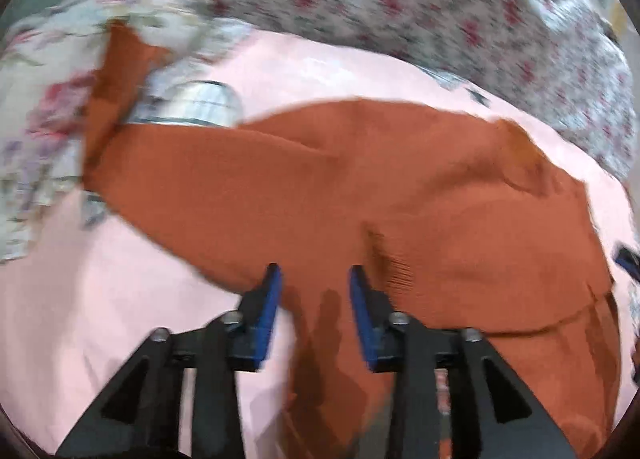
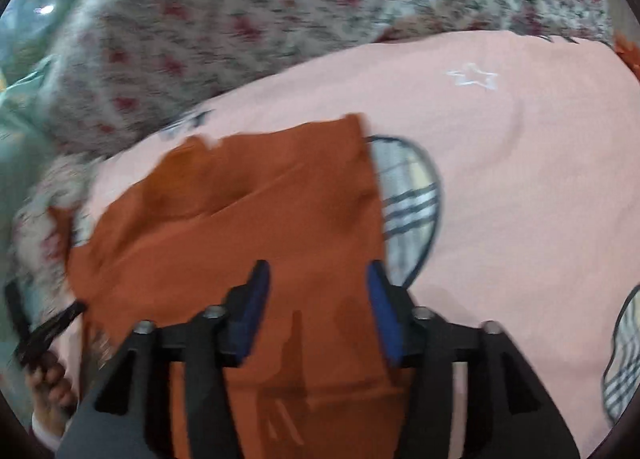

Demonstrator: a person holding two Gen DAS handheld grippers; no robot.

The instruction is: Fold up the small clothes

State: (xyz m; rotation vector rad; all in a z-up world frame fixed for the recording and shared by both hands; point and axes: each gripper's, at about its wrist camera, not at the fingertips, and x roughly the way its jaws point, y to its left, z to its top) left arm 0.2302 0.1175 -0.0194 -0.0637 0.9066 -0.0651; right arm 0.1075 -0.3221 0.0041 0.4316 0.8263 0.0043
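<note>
1. Left gripper (image 1: 315, 279) hovers spread over the rust garment (image 1: 360, 187), gripping nothing.
2. Rust garment lies on the pink sheet (image 1: 100, 299), one fold apparently laid.
3. Right gripper (image 2: 318, 277) gapes above the garment; further folding likely remains.

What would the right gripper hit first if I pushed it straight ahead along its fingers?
Most likely the rust-orange garment: it lies directly beyond the open right gripper, spread on the pink sheet. Nothing stands between them, though blur leaves the depth unclear.
</note>
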